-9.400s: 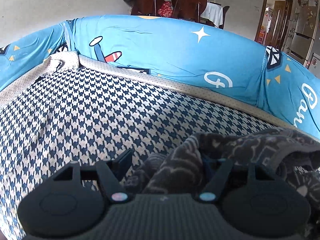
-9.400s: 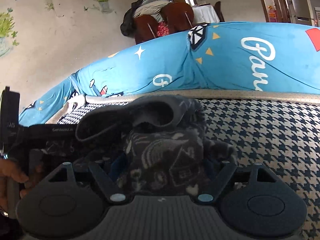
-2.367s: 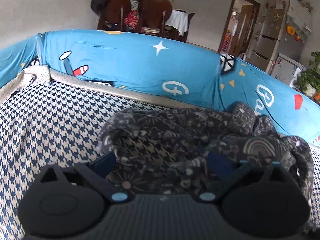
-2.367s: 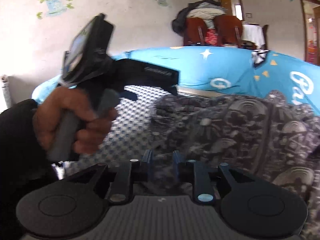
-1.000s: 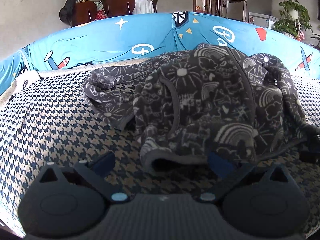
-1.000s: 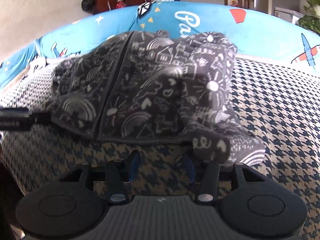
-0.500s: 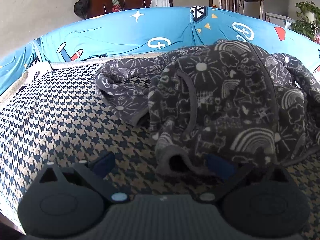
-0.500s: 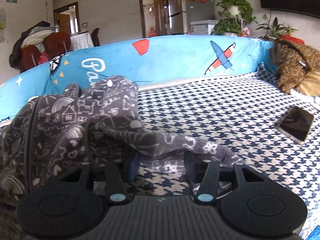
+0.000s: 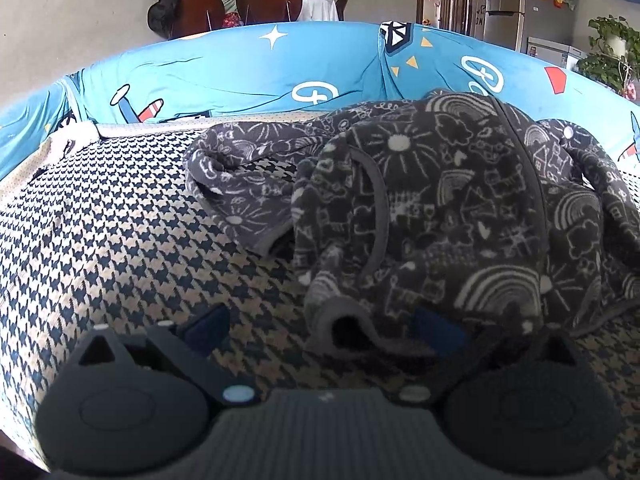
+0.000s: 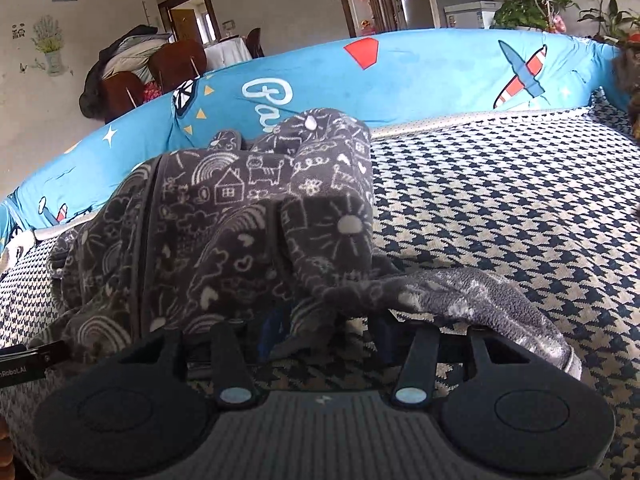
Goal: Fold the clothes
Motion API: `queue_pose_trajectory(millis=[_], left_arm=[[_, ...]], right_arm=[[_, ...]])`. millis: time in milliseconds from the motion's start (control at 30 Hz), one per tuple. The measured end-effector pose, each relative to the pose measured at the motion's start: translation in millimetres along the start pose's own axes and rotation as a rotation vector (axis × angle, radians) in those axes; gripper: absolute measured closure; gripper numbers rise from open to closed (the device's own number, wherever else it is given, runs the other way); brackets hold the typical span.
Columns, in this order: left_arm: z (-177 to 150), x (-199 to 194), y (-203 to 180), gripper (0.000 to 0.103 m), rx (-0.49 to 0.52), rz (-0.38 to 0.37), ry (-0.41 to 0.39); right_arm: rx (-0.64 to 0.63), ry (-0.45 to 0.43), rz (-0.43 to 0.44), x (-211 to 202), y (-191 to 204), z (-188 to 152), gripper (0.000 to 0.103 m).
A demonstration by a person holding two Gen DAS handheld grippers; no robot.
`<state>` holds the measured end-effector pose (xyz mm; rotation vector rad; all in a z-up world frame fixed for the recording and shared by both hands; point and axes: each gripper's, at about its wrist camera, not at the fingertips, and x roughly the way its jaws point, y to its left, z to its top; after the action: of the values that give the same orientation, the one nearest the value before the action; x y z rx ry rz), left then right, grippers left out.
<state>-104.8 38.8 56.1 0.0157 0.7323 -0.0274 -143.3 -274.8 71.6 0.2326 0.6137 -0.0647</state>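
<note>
A dark grey fleece garment (image 9: 460, 208) with white doodle print lies bunched on the houndstooth bed cover (image 9: 120, 248). In the left wrist view my left gripper (image 9: 320, 332) is open wide and low over the cover. A sleeve cuff (image 9: 348, 324) lies between its fingers, not pinched. In the right wrist view the garment (image 10: 224, 240) fills the left half. My right gripper (image 10: 328, 334) stands partly open at the garment's near edge, with loose fabric between its pads. A sleeve (image 10: 480, 300) drapes to the right over its right finger.
A blue cartoon-print bumper cushion (image 9: 280, 72) rings the far side of the bed. Part of the left gripper's body (image 10: 24, 360) shows at the left edge of the right wrist view. Open houndstooth cover (image 10: 520, 200) spreads to the right. Chairs (image 9: 240, 4) stand beyond the cushion.
The right wrist view has swung and rolled, and the garment's sleeve now lies across the right gripper's fingers. The left gripper has crept closer to the cuff. Neither gripper's width has changed.
</note>
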Motion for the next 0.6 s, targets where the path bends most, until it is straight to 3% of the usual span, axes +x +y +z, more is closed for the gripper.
queue_pose_trajectory(millis=[233,333,433,600], left_arm=[[-1,1,-8,0.0,0.025,-0.024,0.005],[-1,2,-9,0.0,0.028,-0.019,0.008],[0,1,-7,0.0,0.016,-0.013,0.005],[0,0,-3,0.0,0.005,-0.006,0.0]], right_arm=[[0.166,-0.163,-0.235,-13,-37,17,0.054],[0.166,-0.132,-0.266,-8,-41,19,0.054],[0.133,-0.078,-0.258,-2,-34,16,0.054],[0.082,-0.033,-0.106,-2,-17,7,0.054]])
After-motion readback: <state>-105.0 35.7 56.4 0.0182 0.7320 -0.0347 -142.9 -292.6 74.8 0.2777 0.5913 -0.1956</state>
